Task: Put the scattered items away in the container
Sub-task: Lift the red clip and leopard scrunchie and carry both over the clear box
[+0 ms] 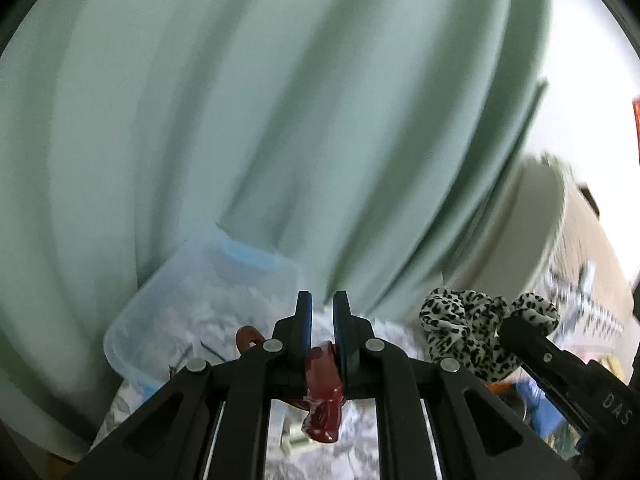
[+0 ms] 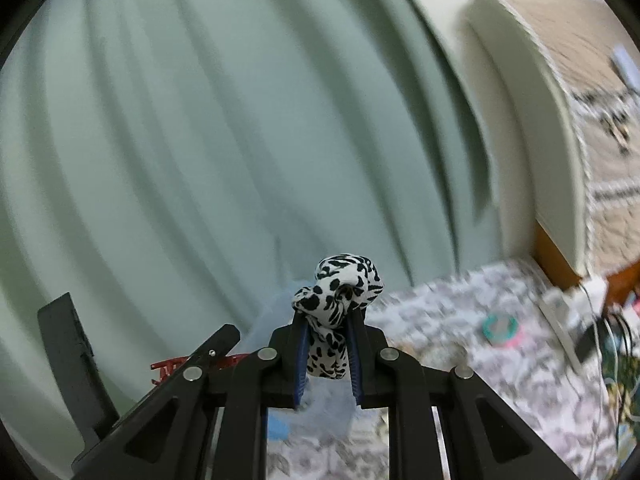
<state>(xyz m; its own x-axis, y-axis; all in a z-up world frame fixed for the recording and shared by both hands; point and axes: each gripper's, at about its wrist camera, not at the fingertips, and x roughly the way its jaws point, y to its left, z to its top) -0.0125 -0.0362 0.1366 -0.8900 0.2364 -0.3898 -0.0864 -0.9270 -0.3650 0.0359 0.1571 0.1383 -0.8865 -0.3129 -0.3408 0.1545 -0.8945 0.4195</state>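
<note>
Both views ride on the hand-held grippers, looking forward along the fingers and slightly down, close to a green curtain (image 1: 280, 120) that fills each frame from 9 to 1 o'clock. The left view sees the box (image 1: 192, 300) at 7 o'clock. They share the curtain, the patterned cloth (image 2: 460, 320) and each other's gripper.

The left hand-held gripper (image 1: 322, 312) has its 2 fingers nearly together, clamped on a dark red hair claw clip (image 1: 324, 396) that hangs down between them. Beyond the fingertips sits a clear plastic container (image 1: 160, 312) with a blue latch, on a patterned cloth. To the right, the right hand-held gripper (image 1: 508, 326) pinches a leopard-print scrunchie (image 1: 460, 328). A pale green curtain (image 1: 280, 120) fills the blurred background.
</note>
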